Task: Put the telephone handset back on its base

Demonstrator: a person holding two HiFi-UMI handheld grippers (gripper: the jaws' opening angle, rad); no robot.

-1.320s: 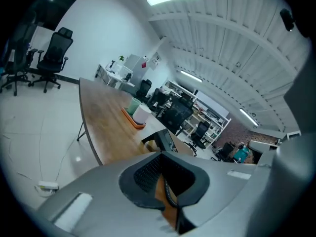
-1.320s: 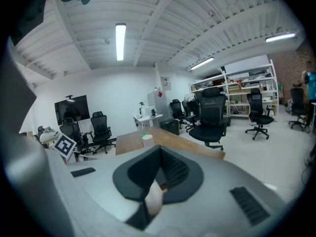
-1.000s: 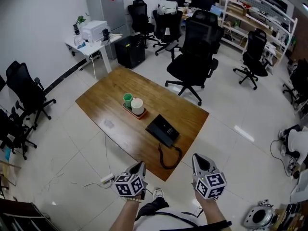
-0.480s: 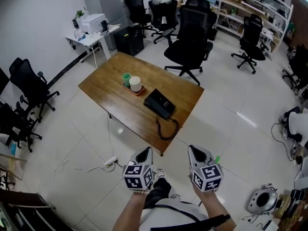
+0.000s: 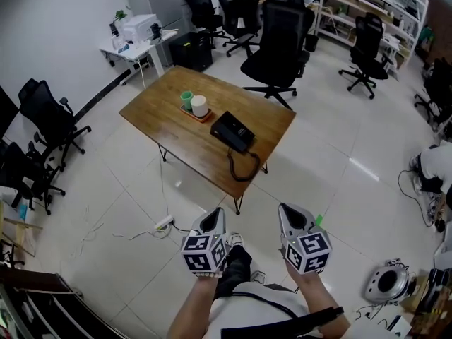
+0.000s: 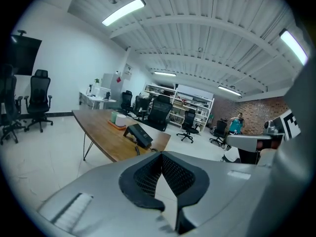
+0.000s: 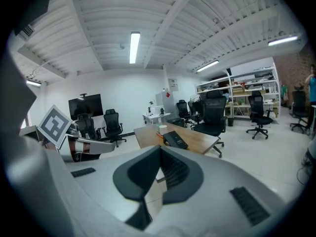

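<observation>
Both claws are held low in front of the person, side by side over the tiled floor and well short of the bench (image 5: pixel 176 119). The left claw (image 5: pixel 212 221) has its jaws pressed together with nothing between them; in the left gripper view the dark pads meet at the tip of the left claw (image 6: pixel 160 154) and only floor shows past them. The right claw (image 5: pixel 295 217) is likewise closed and empty, its pads meeting in the right gripper view (image 7: pixel 159 149).

The telephone (image 5: pixel 233 131) sits on the bench ahead of both claws and well apart from them, with a stretch of floor between. It lies roughly between the lines of the two claws, nearer the left one's. Its cord (image 5: pixel 242 168) loops on the side facing the claws, toward the bench's near edge. Whether the handset rests on the base cannot be told at this distance.

In the left gripper view the telephone (image 6: pixel 138 134) shows above and left of the closed tips, on the bench (image 6: pixel 102 129). In the right gripper view the telephone (image 7: pixel 176 139) shows above and right of the tips, on the bench (image 7: pixel 202 139).

Beyond the telephone from the claws stand a green cup (image 5: pixel 186 99) and a white cup (image 5: pixel 200 106), side by side.
</observation>
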